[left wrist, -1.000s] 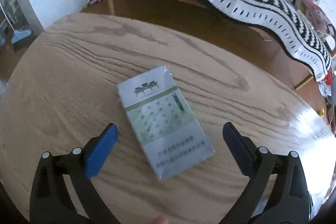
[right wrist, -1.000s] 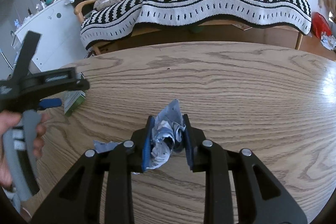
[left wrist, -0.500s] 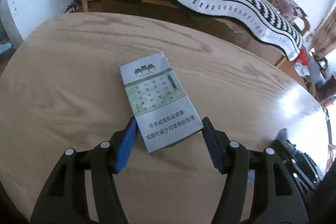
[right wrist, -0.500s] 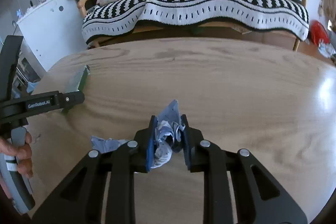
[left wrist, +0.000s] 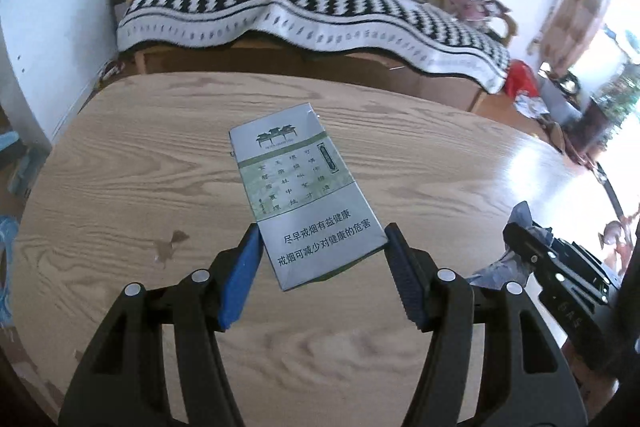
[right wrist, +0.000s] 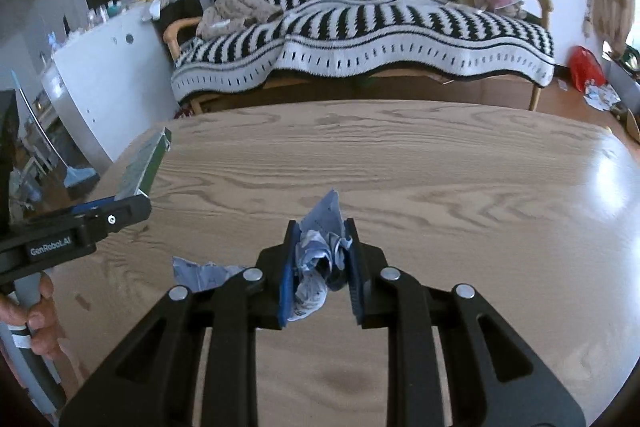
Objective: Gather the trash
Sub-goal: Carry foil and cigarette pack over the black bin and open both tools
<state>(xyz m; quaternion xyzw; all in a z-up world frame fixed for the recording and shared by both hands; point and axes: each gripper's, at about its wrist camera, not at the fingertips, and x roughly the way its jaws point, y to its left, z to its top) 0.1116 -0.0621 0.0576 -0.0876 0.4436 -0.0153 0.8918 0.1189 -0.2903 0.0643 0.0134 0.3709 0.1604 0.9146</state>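
My left gripper (left wrist: 322,255) is shut on a silver and green cigarette pack (left wrist: 304,195) and holds it lifted above the round wooden table (left wrist: 160,155). The pack (right wrist: 144,163) shows edge-on at the left of the right wrist view, in the left gripper (right wrist: 116,207). My right gripper (right wrist: 322,263) is shut on a crumpled blue and white wrapper (right wrist: 320,255) above the table (right wrist: 440,187). The right gripper (left wrist: 524,239) shows at the right of the left wrist view.
A loose piece of blue wrapper (right wrist: 200,273) shows just left of the right gripper's fingers. A small stain (left wrist: 170,245) marks the table. A sofa with a black and white striped blanket (right wrist: 360,35) stands behind the table, a white cabinet (left wrist: 44,27) to the left.
My left gripper closed on the cigarette pack and lifted it off the table, tilting up. The right gripper kept hold of the wrapper and rose slightly.
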